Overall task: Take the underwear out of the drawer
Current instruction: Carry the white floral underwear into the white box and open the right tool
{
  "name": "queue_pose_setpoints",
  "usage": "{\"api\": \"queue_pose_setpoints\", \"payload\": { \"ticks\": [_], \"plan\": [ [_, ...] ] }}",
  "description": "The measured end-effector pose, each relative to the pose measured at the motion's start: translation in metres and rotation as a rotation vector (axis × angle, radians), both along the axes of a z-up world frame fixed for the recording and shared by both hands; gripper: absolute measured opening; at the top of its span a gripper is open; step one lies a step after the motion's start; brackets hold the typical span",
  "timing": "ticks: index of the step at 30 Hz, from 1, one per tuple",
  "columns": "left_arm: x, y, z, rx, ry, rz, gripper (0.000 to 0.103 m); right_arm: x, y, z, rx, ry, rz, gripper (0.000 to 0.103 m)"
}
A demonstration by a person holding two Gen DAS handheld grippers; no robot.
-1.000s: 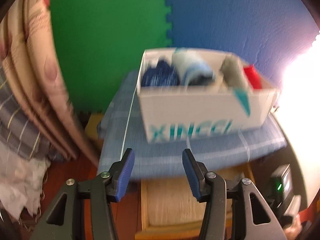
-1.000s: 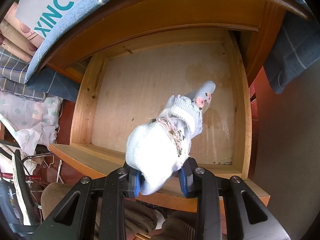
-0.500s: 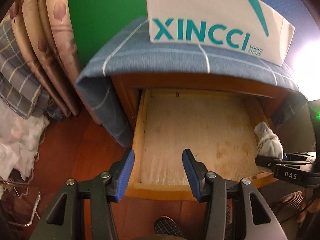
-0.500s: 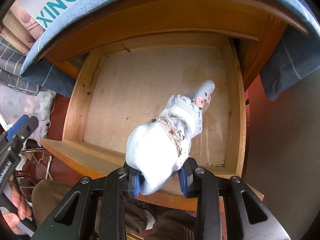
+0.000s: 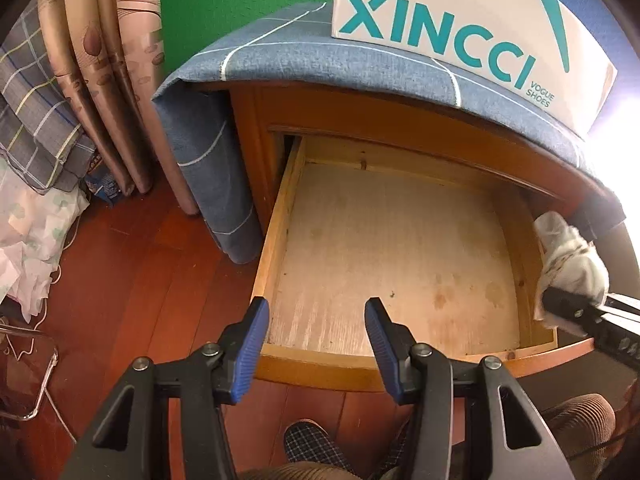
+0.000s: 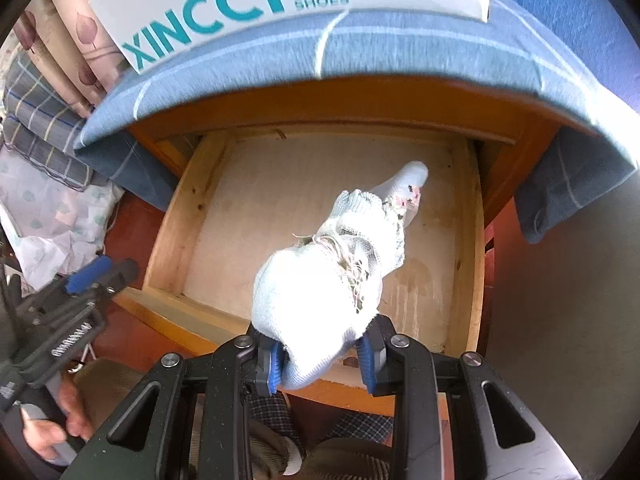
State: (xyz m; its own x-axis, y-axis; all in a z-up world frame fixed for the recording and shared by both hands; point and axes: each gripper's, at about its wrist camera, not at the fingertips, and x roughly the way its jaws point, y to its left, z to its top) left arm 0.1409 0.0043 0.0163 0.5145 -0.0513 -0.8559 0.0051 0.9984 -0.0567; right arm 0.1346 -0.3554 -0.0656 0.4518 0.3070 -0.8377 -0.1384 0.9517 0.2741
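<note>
The wooden drawer [image 5: 276, 232] stands pulled out of the cabinet, its bare floor showing in both views [image 6: 464, 240]. My right gripper [image 6: 320, 360] is shut on a pale blue-white bundle of underwear [image 6: 320, 292] and holds it above the drawer's front right part. The bundle also shows at the right edge of the left wrist view [image 5: 572, 256]. My left gripper [image 5: 316, 340] is open and empty, above the drawer's front edge; it shows at the left of the right wrist view [image 6: 96, 272].
A white XINCCI shoe box [image 5: 460, 36] stands on the blue checked cloth [image 5: 280, 56] over the cabinet top. Folded fabrics [image 5: 40, 112] and curtains [image 5: 104, 60] lie left on the red wooden floor [image 5: 132, 280]. My slippered foot [image 5: 316, 448] is below.
My left gripper has tilted down from the shoe box to the open drawer and come closer to it. My right gripper has risen and drawn back a little with the underwear.
</note>
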Motion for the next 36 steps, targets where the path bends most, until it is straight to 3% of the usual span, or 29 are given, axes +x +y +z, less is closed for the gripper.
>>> {"api": "queue_pose_setpoints", "payload": {
  "ticks": [10,22,28,36],
  "plan": [
    [-0.002,-0.009,0.005,0.013,-0.018,-0.003,0.051,-0.015,-0.007,0.064,0.042,-0.078,0.034,0.029],
    [-0.001,-0.007,0.006,0.011,-0.015,0.001,0.051,-0.016,-0.019,0.187,0.030,-0.274,0.064,0.029],
    [-0.002,-0.008,0.007,0.023,-0.020,0.002,0.051,0.026,-0.018,0.238,-0.025,-0.362,0.038,0.029],
    [-0.002,-0.007,0.008,0.018,-0.017,0.003,0.051,0.107,-0.017,0.247,-0.096,-0.333,-0.017,0.029]
  ]
}}
